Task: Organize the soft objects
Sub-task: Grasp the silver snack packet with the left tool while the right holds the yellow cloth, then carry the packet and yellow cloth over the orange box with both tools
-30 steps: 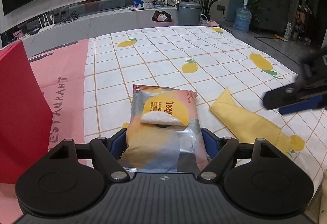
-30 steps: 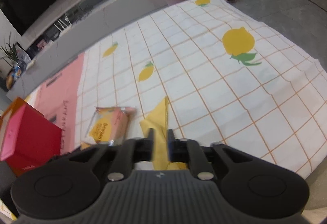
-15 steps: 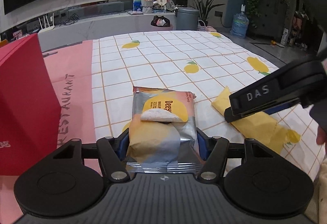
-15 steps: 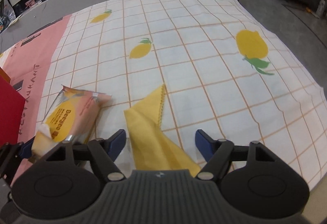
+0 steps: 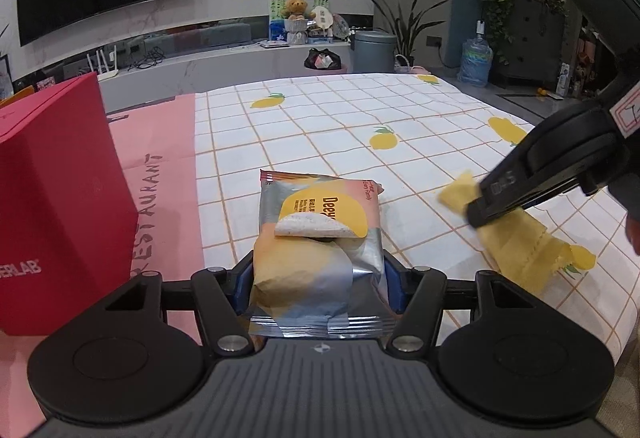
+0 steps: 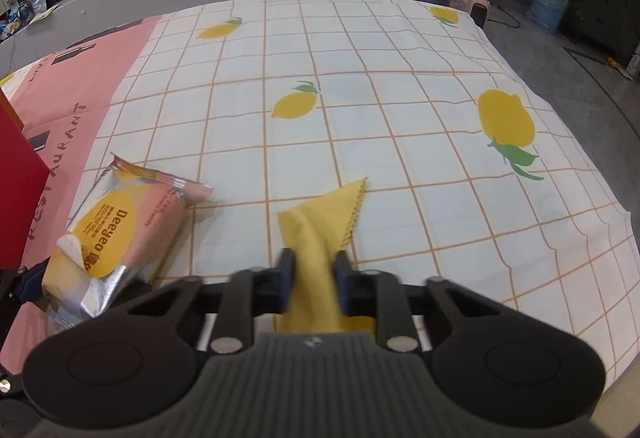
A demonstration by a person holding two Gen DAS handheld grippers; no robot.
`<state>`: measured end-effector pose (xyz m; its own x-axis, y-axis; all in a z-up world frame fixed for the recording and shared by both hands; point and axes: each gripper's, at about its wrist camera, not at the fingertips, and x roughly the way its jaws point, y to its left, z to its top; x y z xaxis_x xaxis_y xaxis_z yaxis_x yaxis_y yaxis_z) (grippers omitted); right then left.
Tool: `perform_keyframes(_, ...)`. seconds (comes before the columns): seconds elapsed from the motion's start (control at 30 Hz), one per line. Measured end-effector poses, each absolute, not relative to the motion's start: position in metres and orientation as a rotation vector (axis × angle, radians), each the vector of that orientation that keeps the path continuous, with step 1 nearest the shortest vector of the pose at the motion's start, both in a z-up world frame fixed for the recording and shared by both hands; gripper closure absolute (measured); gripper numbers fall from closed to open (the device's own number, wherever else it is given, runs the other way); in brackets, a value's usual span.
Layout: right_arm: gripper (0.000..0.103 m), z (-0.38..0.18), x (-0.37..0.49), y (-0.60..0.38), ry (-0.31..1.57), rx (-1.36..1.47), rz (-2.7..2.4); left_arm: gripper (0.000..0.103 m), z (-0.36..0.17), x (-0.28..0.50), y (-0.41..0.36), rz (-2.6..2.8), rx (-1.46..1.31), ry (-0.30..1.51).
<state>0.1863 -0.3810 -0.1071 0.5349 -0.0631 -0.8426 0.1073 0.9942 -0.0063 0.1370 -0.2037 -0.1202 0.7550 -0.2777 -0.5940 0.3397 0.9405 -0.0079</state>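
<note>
The left gripper point(image 5: 318, 288) holds the pack point(image 5: 316, 238) between its fingers point(image 5: 242, 288). The right gripper point(image 6: 314, 284) has narrow fingers point(image 6: 285, 278) pinching the cloth point(image 6: 320, 234), which lies ahead on the surface point(image 6: 400, 142).

Matte black left gripper point(image 5: 318, 288) at frame bottom: ribbed grey housing, two round black discs, silver screws, blue pads on the fingers point(image 5: 243, 284). Same build on right gripper point(image 6: 313, 280). Upper right of left view: white lettering (blurred), a red-bordered label, a green light.
</note>
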Motion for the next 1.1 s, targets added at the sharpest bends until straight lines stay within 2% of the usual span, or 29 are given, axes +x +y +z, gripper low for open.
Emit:
perform_keyframes(0.17, 0.101, -0.105, 0.180, -0.396, 1.010, 0.171, -0.110, 0.035, -0.116, 0.135, -0.201, -0.340, 0.087, 0.641)
perform_keyframes(0.53, 0.101, -0.090, 0.166, -0.394, 0.964, 0.221, -0.108, 0.036, -0.090, 0.124, -0.195, -0.373, 0.050, 0.609)
perform_keyframes(0.77, 0.101, -0.088, 0.164, -0.393, 0.994, 0.270, -0.146, 0.036, -0.054, 0.131, -0.190, -0.428, 0.032, 0.578)
perform_keyframes(0.93, 0.101, -0.070, 0.172, -0.381, 0.974, 0.335, -0.113, 0.036, -0.025, 0.152, -0.176, -0.499, -0.022, 0.630)
perform_keyframes(1.1, 0.101, -0.050, 0.198, -0.360, 0.969, 0.370, -0.081, 0.036, 0.014, 0.175, -0.141, -0.493, -0.049, 0.591)
